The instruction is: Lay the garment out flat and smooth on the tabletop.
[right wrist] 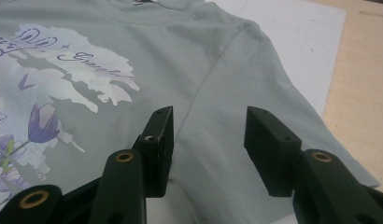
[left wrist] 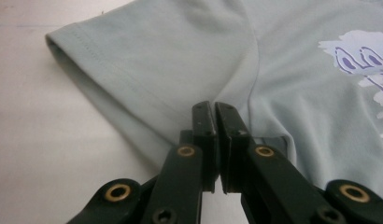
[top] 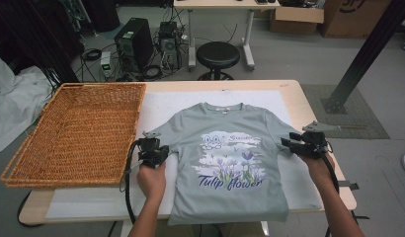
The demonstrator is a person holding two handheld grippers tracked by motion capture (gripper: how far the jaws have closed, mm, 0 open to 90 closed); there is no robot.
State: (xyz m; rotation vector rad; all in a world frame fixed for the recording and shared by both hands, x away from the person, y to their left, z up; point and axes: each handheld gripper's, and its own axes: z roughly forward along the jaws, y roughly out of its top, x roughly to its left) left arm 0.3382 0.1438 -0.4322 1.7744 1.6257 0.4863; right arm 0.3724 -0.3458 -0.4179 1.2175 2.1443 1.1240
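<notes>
Grey T-shirt (top: 230, 158) lying flat at the table (top: 294, 94) centre, hem overhanging the near edge. Wicker basket (top: 77, 133) sitting at the left edge. Left tool (top: 152, 151) and right tool (top: 305, 143) resting at the sleeves.

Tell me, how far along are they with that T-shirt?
Early days. Done: the T-shirt lies flat, print up, on the table. In hand: the left gripper has shut at the edge under one sleeve, though whether cloth is pinched is unclear; the right gripper stands open over the other sleeve's underarm. Left: no fold is made yet, and the wicker basket probably awaits it.
</notes>
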